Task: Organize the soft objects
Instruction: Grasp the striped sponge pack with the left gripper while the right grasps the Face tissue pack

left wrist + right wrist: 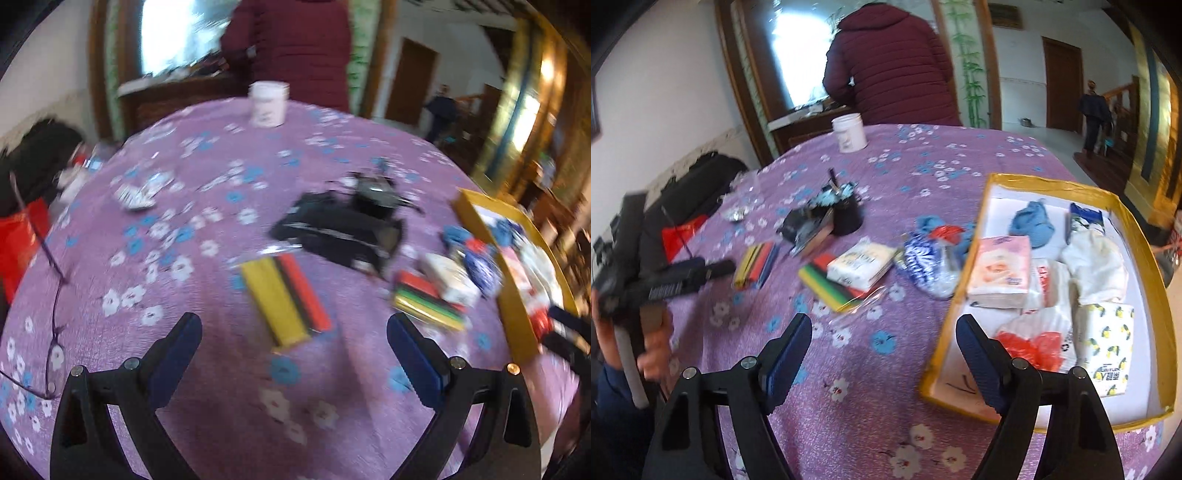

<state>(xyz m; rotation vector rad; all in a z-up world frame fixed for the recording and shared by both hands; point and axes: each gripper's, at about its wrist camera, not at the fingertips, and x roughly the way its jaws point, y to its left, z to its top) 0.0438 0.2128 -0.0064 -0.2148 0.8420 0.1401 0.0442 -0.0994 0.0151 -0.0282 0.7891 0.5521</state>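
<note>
Purple cloth with white and blue flowers covers the round table [923, 155]. At its far left, seen from the right wrist, a hand [653, 343] grips the left gripper [722, 267], blurred; in its own view the left gripper [294, 334] stands wide apart over bare cloth with nothing between the blue pads, a yellow, black and red pack [286, 299] lying just beyond them. Thin-framed glasses [55, 332] lie off to the left edge. Further back sit a dark bag [340, 229] and a white jar [849, 133] near the far rim, behind which a person in a maroon coat [890, 62] stands turned away. Moving right, a striped pack [831, 286] lies under a white tissue pack [862, 266], then a blue-and-white bundle [923, 258] just beside the box. The right gripper [883, 334] is released too, empty, its right finger over the near-left corner of the yellow-rimmed box [1004, 181]. Inside lie soft things: a pink tissue pack [1001, 273], a blue cloth [1032, 221], a white cloth [1097, 266], a red-and-white plastic bag [1034, 339] and a lemon-print tissue pack [1108, 339]
</note>
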